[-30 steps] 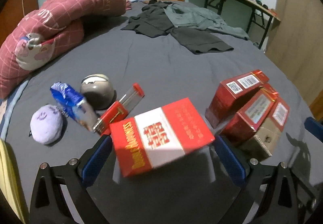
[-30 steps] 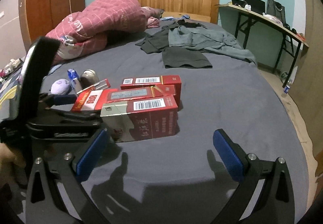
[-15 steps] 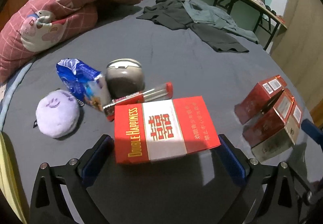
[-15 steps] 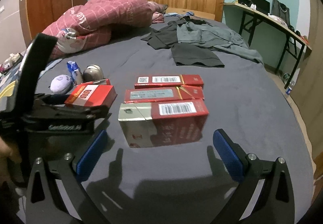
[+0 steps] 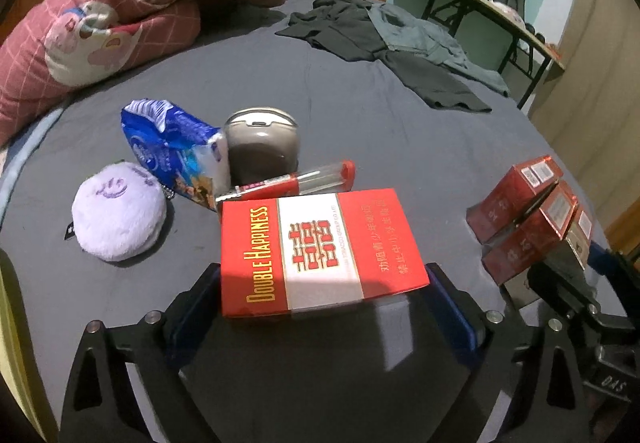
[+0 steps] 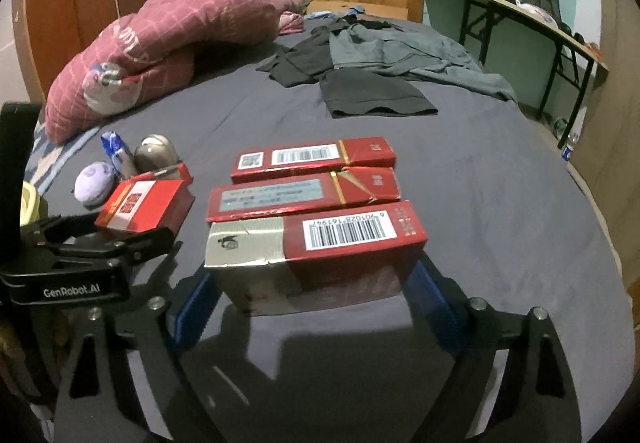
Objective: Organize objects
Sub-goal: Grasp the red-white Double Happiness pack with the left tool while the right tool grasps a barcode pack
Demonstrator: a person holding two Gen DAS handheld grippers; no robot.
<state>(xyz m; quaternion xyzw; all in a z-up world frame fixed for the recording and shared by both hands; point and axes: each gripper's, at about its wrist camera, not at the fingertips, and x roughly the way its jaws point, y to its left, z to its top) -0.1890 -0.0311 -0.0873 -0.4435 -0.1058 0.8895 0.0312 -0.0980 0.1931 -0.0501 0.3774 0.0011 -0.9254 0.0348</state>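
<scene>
While both sets of jaws are closing, the left gripper [image 5: 324,295] brackets the red-and-white carton [image 5: 320,251], and the right gripper [image 6: 312,291] brackets the nearest of three red cartons [image 6: 320,239]; whether the blue pads already press on either box cannot be told. All cartons lie on the grey bedsheet [image 6: 500,203] toward the bed's foot edge. Beyond the left carton, toward the left side edge, sit a purple plush [image 5: 118,219], a blue tissue pack [image 5: 176,151], a grey pouch [image 5: 262,143] and a red-capped tube [image 5: 304,181].
</scene>
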